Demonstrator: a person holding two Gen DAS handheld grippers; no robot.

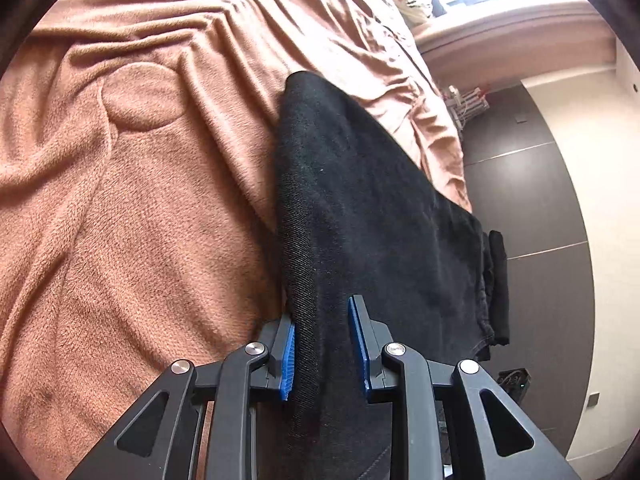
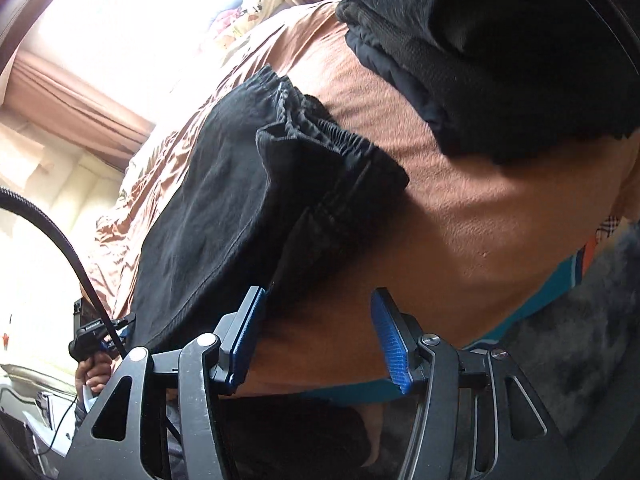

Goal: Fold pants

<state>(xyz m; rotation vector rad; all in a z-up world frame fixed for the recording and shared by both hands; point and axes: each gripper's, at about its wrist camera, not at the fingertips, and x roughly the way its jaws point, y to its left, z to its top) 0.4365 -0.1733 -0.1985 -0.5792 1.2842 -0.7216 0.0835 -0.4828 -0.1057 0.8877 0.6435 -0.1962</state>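
The black pants (image 1: 360, 208) lie along the edge of a bed covered by a brown fleece blanket (image 1: 120, 200). My left gripper (image 1: 322, 332) is open, its blue pads (image 1: 289, 356) on either side of a raised fold of the pants' edge. In the right wrist view the pants (image 2: 224, 216) show their gathered elastic waistband (image 2: 320, 132). My right gripper (image 2: 320, 316) is open and empty, just in front of the waist end, over the blanket (image 2: 460, 232).
A stack of dark folded clothes (image 2: 500, 60) sits on the bed beyond the waistband. Dark floor tiles (image 1: 532, 200) lie beside the bed. Bright window and curtains (image 2: 80, 92) at the far end. The other hand-held gripper (image 2: 96, 336) shows at lower left.
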